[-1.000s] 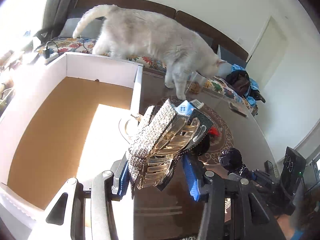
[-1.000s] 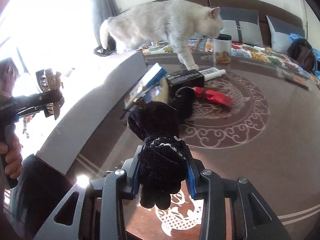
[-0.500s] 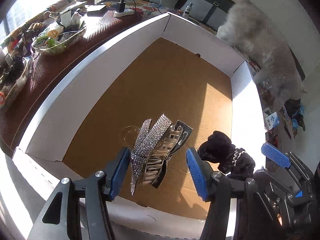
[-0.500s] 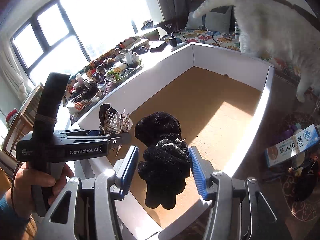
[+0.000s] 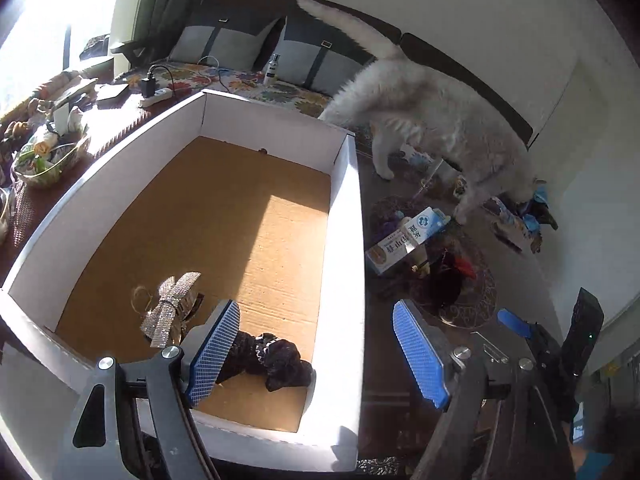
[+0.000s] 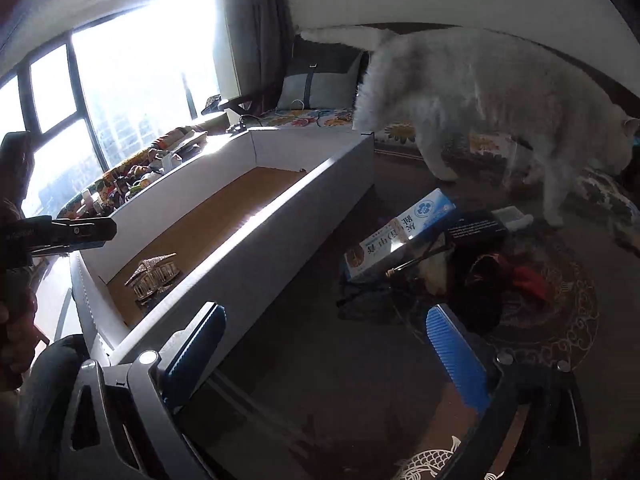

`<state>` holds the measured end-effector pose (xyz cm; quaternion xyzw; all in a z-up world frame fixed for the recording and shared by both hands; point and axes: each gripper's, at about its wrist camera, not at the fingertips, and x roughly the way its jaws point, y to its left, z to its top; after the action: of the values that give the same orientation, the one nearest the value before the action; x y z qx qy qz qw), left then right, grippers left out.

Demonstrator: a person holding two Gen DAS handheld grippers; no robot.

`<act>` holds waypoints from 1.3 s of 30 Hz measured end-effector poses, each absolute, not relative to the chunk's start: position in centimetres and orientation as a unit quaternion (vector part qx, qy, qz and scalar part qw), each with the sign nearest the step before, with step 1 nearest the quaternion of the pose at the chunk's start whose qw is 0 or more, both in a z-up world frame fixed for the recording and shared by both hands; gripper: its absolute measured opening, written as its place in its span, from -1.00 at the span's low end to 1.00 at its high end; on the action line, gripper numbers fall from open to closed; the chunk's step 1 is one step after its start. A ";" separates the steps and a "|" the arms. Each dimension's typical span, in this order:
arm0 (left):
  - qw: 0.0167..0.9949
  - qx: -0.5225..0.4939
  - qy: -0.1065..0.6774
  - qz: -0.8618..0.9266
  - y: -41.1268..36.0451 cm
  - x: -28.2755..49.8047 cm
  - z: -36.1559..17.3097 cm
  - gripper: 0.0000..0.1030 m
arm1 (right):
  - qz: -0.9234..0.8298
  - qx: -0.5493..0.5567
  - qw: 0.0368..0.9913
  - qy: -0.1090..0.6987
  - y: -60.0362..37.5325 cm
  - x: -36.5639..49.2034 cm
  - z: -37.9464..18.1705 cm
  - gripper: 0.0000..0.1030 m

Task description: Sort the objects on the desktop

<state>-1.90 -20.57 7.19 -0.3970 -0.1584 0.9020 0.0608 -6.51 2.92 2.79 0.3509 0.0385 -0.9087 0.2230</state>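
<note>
Left gripper (image 5: 316, 346): jaws opening, nothing between the pads, poised over the near right wall of the white box (image 5: 344, 264). Right gripper (image 6: 326, 354): jaws opening too, spread wide and empty, hanging over the dark table (image 6: 340, 380) just outside that wall.

Inside the box, near corner: rhinestone hair clip (image 5: 170, 308) on the cardboard floor, black scrunchie (image 5: 272, 362) just beside it, partly hidden behind the left pad.

Further out, on the table: blue-and-white carton (image 6: 400, 236), black box (image 6: 476, 230), a dark tangle with something red (image 6: 528, 280), all heaped close together and not yet sorted.

Beyond that: white cat (image 6: 480, 96) standing right at the pile, head down.

Likely trouble: a paw or tail in the path of a reach into the heap; items knocked or scattered; a wide pinch catching two overlapping things at once; box wall clipped and shoved on the way back.
</note>
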 end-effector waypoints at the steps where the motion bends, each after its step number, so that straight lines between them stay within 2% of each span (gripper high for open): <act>1: 0.085 -0.396 -0.147 0.902 -18.3 -1.7 7.5 0.52 | -0.910 0.364 0.197 0.039 5.1 -6.6 1.6 0.96; 3: 0.130 -0.399 -0.123 0.899 -13.8 -1.5 7.5 0.56 | -0.905 0.399 0.144 0.040 9.5 -7.1 -0.9 0.96; 5: 0.163 -0.409 -0.107 0.891 -9.6 -1.5 6.3 0.80 | -0.898 0.429 0.092 0.032 14.1 -7.4 -3.0 0.96; 9: 0.178 -0.463 -0.077 0.865 -3.5 -3.4 0.6 0.81 | -0.887 0.460 0.018 -0.013 20.8 -7.6 -5.4 0.96; 13: 0.163 -0.493 -0.057 0.852 -0.6 -5.7 -4.1 0.81 | -0.882 0.471 -0.004 -0.021 22.3 -8.2 -6.4 0.96; 19: 0.128 -0.486 -0.041 0.863 -0.5 -9.7 -6.3 0.81 | -0.886 0.465 -0.002 0.009 20.3 -11.3 -7.2 1.00; 25: 0.116 -0.463 0.021 0.879 0.1 -11.5 -7.0 0.81 | -0.889 0.458 -0.020 0.001 19.7 -14.7 -7.3 1.00; 28: 0.114 -0.449 0.058 0.884 0.6 -11.1 -7.3 0.88 | -0.889 0.458 -0.020 0.001 19.7 -14.7 -7.2 1.00; 39: 0.124 -0.452 0.059 0.881 0.4 -11.5 -7.5 1.00 | -0.888 0.459 -0.020 0.001 19.6 -14.7 -7.2 1.00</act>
<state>-11.48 0.39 -7.53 -0.4522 0.0589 0.8812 0.1245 -14.73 19.58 -7.19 0.4586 0.0008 -0.8884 -0.0200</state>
